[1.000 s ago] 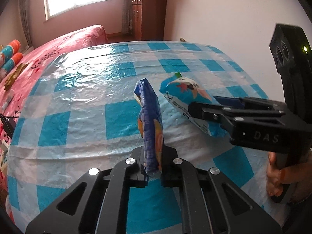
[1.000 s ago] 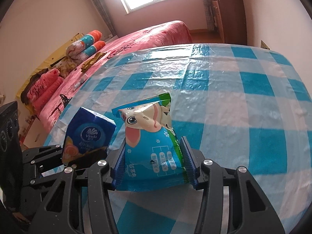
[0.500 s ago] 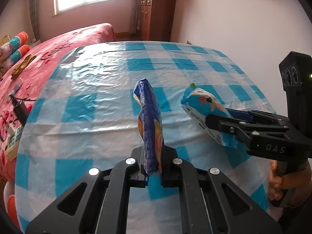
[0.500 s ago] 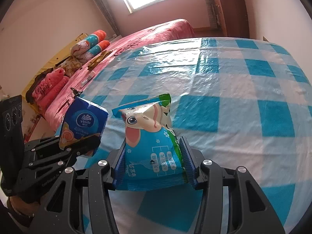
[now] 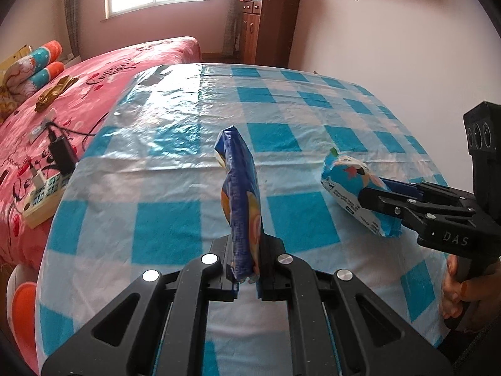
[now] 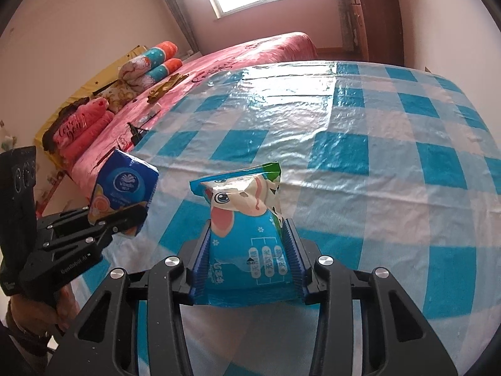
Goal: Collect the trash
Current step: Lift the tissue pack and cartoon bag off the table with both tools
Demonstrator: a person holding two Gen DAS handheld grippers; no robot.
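My left gripper [image 5: 245,274] is shut on a dark blue tissue pack [image 5: 241,200], held edge-on above the checked table; the pack also shows in the right wrist view [image 6: 123,192]. My right gripper [image 6: 247,269] is shut on a light blue snack wrapper [image 6: 247,238] with a cartoon animal on it. That wrapper [image 5: 353,192] and the right gripper [image 5: 375,200] show at the right of the left wrist view. The left gripper [image 6: 125,222] shows at the left of the right wrist view. Both packets are held off the table.
The table has a blue and white checked plastic cloth [image 5: 281,131]. A pink bed [image 5: 94,72] with rolled pillows [image 6: 153,62] lies beyond its left edge, with a power strip and cables [image 5: 47,185]. A wooden cabinet [image 5: 269,28] stands at the far wall.
Both grippers have pulled back and up from the table with their packets. The two grippers have drifted further apart. The grips have not changed.
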